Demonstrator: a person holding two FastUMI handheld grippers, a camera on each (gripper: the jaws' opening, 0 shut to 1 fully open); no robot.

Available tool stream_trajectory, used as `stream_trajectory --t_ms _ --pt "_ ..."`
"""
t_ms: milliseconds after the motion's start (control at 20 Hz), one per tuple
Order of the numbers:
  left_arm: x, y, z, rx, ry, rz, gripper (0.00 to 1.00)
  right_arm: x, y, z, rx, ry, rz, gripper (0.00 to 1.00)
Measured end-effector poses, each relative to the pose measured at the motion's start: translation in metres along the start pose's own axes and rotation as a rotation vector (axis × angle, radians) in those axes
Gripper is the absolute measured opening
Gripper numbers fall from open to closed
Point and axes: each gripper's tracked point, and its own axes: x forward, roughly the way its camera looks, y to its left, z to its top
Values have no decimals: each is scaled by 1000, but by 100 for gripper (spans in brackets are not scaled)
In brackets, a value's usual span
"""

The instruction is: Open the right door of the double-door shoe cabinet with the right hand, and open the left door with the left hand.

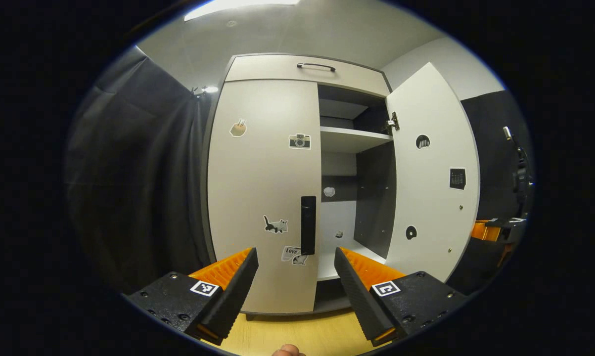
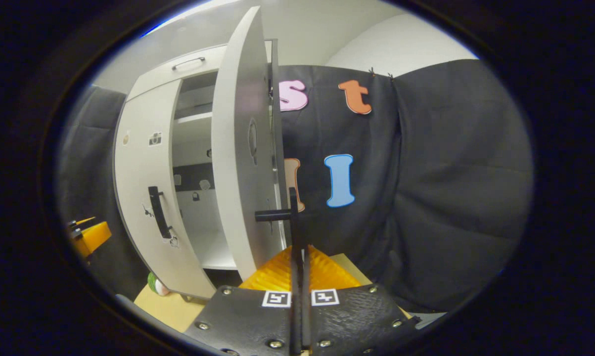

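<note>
Left gripper [image 1: 296, 277] fingers spread, left door handle [image 1: 308, 225] just ahead between them. Right gripper [image 2: 298, 269] fingers clamped on right door handle [image 2: 293, 217], right door [image 2: 240, 163] open.

Even, bright light from a ceiling lamp [image 1: 238, 6]; sharp centres, strongly bowed fisheye edges.

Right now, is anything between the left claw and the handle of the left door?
Nothing visible stands in the way. The left claw is open and aimed at the left door's handle, with only open air between. The left door is shut. The right door is swung open off to the side, clear of that path.
</note>
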Motion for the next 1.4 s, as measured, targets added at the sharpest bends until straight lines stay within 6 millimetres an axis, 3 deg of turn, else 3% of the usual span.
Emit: stream_trajectory --t_ms 350,450,500,1100,1400 --pt "46 -12 0 -9 4 -7 96 -7 -27 0 -2 14 -48 1" --pt "59 -12 0 -2 3 -5 97 -11 -26 -1 34 20 -29 5" --pt "65 -12 -1 5 4 -1 96 -14 -28 -4 45 24 -27 12" --pt "143 -12 -19 23 47 18 96 -46 -62 1 26 -2 -129 20" --pt "167 -4 -26 32 56 42 95 -51 -73 -4 37 16 -202 20"
